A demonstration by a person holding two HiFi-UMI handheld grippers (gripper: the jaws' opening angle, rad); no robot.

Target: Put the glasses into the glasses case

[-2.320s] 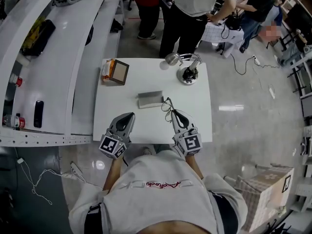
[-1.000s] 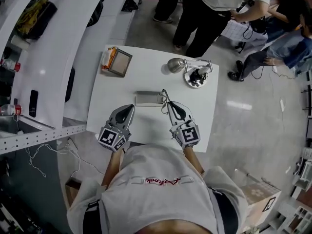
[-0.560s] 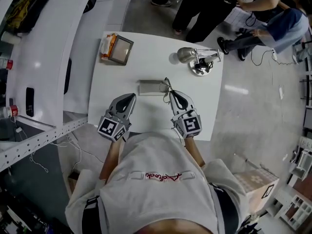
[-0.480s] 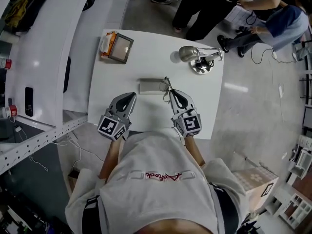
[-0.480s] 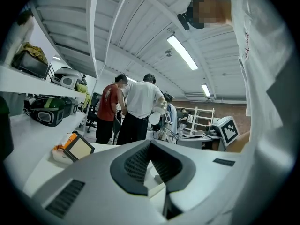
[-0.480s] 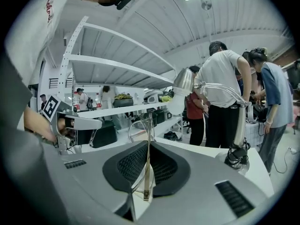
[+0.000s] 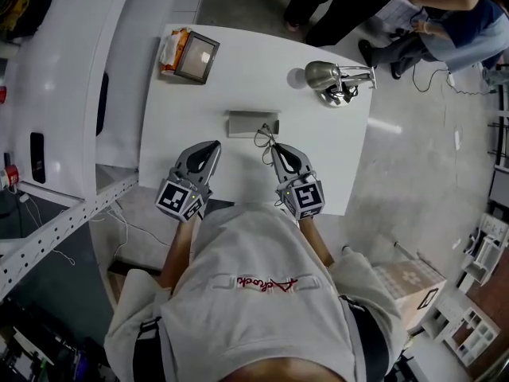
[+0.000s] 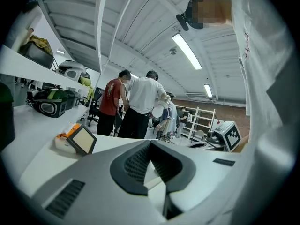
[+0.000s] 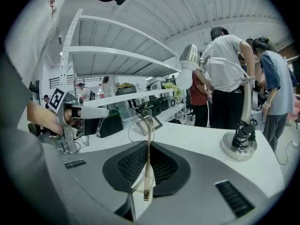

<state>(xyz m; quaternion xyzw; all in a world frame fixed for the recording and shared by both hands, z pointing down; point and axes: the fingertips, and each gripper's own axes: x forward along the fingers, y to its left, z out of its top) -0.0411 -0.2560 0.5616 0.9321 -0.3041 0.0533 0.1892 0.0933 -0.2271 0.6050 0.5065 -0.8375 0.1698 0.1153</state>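
Holding the glasses (image 9: 148, 158) by one temple, our right gripper (image 7: 276, 149) fingers clamp it. The glasses case (image 7: 253, 123) lies crosswise on the table (image 7: 334, 165), just ahead. Our left gripper (image 7: 212, 146) fingers are pressed together, empty, farther off.

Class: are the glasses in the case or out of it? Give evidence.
Out: the glasses are clamped in the right gripper, outside the case on the table.

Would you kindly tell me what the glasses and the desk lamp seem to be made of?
Glasses: thin frame, pale and translucent at the temple, so probably plastic, with clear lenses. Desk lamp: silvery, reflective head, arm and base, most likely polished metal.
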